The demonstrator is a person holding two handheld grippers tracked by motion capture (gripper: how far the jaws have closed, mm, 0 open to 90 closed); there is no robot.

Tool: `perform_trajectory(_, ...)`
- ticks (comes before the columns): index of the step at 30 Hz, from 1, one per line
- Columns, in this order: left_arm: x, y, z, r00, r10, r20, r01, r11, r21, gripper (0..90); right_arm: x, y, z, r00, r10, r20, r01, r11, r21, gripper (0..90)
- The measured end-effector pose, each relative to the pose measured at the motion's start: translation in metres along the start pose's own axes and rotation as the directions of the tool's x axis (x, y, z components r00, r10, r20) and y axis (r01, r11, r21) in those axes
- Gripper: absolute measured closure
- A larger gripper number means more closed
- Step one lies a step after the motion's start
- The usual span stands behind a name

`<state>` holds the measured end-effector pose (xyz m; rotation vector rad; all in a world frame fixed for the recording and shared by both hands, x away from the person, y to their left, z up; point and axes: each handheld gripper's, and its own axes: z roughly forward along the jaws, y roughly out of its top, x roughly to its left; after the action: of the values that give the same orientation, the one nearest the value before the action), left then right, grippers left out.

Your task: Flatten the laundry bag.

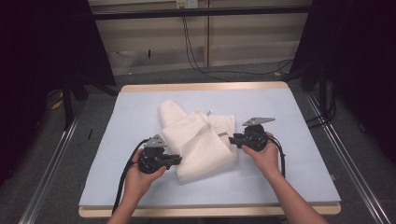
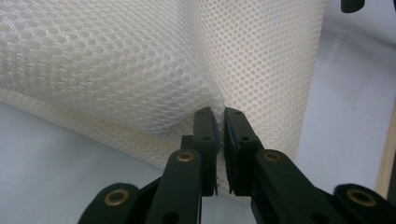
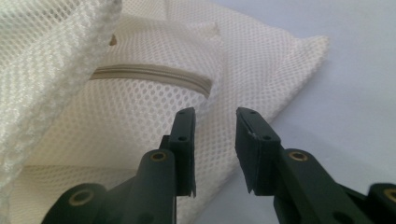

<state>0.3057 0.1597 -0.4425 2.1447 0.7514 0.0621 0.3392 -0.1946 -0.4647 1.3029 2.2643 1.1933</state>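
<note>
Two tongs at work | mesh laundry bag (image 1: 198,140) mid-bench (image 1: 299,177), folded | left tongs (image 2: 220,122) pinch bag's near edge | right tongs (image 3: 215,122) parted, empty, just beside bag's zipper (image 3: 154,74) | step: folding | next, likely: right tongs regrip edge

No text, label, brand, number or sign can be read anywhere in these views
</note>
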Motion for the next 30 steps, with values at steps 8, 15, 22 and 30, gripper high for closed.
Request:
perform_trajectory(8, 0.008, -0.008, -0.002, 0.9967, -0.081, 0.007, 0.082, 0.9962, -0.030, 72.2, 0.012, -0.009, -0.002, 0.9957, -0.021, -0.090, 0.023, 0.9995, 0.022, 69.2)
perform_trajectory(15, 0.022, -0.007, -0.005, 0.9756, -0.212, -0.058, 0.209, 0.9766, -0.052, 34.3, 0.009, -0.016, 0.000, 0.9946, -0.021, -0.102, 0.026, 0.9981, 0.055, 73.8)
perform_trajectory(22, 0.010, -0.012, 0.013, 0.9815, -0.190, -0.024, 0.191, 0.9809, 0.039, 25.7, 0.013, -0.020, 0.000, 0.9944, -0.042, -0.097, 0.050, 0.9957, 0.078, 71.3)
perform_trajectory(30, 0.005, -0.012, 0.024, 0.9847, -0.166, -0.053, 0.169, 0.9833, 0.068, 39.7, 0.018, -0.023, 0.002, 0.9957, -0.038, -0.084, 0.045, 0.9949, 0.090, 71.3)
